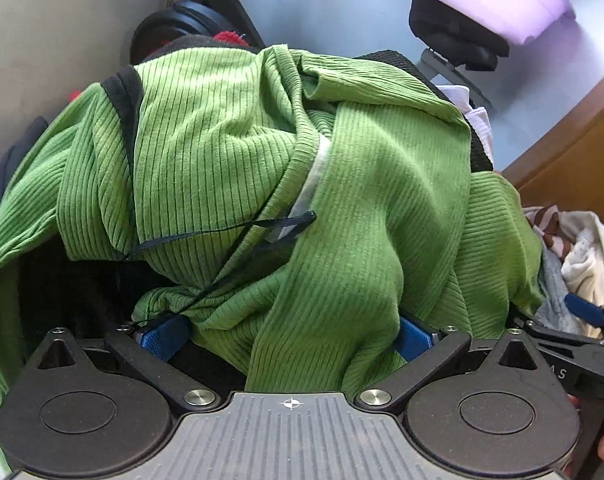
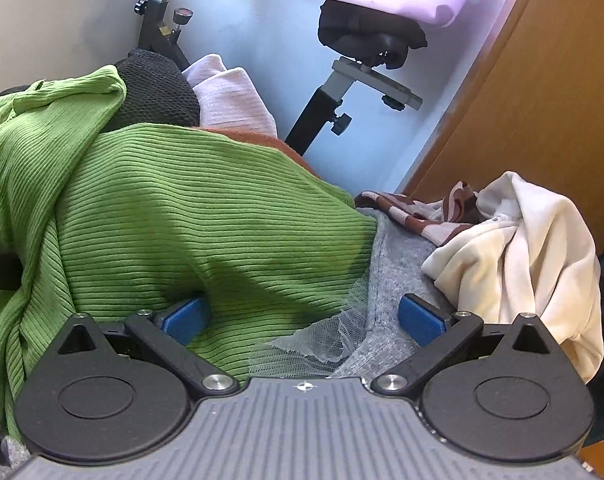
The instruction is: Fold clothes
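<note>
Both grippers wide open: left gripper (image 1: 290,336) straddles bunched green ribbed top (image 1: 230,152), right gripper (image 2: 302,320) straddles its edge over grey garment (image 2: 398,248); neither clamped.

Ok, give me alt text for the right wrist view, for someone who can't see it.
A crumpled green ribbed garment fills the left and centre, with the right gripper at its lower edge, jaws open. Grey fabric and a cream garment lie to the right; an exercise bike stands behind.
</note>
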